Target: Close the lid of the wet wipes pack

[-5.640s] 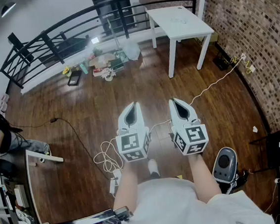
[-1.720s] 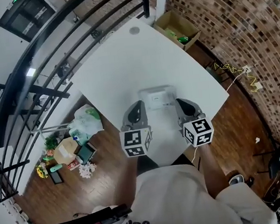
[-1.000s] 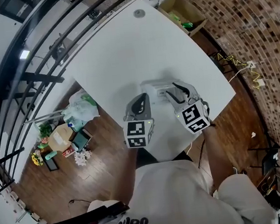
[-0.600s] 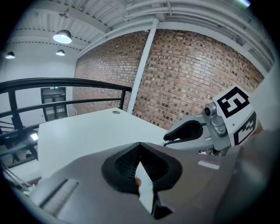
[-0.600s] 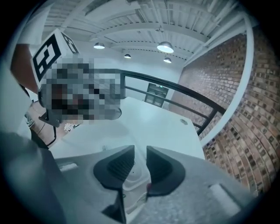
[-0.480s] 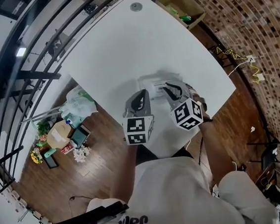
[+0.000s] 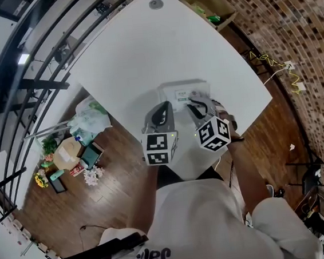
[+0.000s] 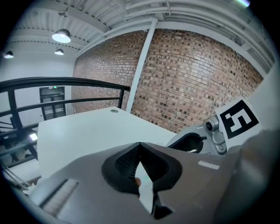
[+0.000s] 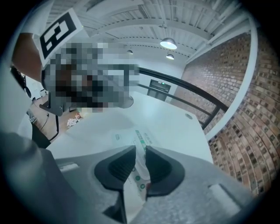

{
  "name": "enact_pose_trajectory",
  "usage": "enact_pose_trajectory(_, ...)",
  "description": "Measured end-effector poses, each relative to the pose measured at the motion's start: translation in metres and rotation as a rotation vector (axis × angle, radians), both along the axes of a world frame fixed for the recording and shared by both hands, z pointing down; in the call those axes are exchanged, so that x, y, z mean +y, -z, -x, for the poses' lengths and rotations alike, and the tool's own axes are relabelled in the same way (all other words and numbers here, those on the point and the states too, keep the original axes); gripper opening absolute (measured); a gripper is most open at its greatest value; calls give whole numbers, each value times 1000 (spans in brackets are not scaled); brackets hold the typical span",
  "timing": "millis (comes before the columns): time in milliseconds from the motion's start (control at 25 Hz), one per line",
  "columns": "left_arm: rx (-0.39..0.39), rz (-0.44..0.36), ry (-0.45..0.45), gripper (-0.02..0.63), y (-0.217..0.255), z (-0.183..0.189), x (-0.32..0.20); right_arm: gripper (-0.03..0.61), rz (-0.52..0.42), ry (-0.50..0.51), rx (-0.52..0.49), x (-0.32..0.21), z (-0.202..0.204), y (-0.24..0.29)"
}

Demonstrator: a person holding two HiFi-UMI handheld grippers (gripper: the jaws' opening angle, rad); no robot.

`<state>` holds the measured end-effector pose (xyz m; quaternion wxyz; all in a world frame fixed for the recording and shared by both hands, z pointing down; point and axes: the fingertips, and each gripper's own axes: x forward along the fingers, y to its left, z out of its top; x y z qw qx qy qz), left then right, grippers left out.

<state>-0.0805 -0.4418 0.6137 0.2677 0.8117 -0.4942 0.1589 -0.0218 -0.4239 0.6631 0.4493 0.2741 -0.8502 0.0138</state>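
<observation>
Clamped: my right gripper (image 9: 141, 151) holds the raised white lid (image 9: 141, 170) of a wet wipes pack (image 9: 122, 137) between its black pads (image 9: 120, 168), on a white table (image 9: 175, 127) edged by a black railing (image 9: 188, 89) and a brick wall (image 9: 249, 140).

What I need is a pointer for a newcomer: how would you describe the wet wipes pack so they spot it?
Start at the big white table by the brick wall. Near its close edge lies the wet wipes pack, a flat white rectangle with green print. It is the only packet there, and the right gripper pinches its lid.
</observation>
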Motion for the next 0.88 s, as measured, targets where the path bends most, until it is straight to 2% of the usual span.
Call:
enact_pose_trajectory(280,-8,9,3,15,-3,1,11,60,2,44,48,8,-1,-15)
enact_pose_trajectory(440,-11,21,6,15,-5,3,13,58,13,126,121,12,-1,-24)
enact_pose_trajectory(480,-12,21,6,15,-5,2,14,29,15,146,138,13,-1,-26)
enact_pose_trajectory(520,-13,20,7,15,-5,2,14,26,17,156,146,14,-2,-28)
enact_pose_trajectory(720,-14,23,7,15,-6,3,17,18,63,144,152,15,-2,-33)
enact_pose_trajectory(880,-8,27,16,15,-8,4,19,12,139,127,162,13,0,-34)
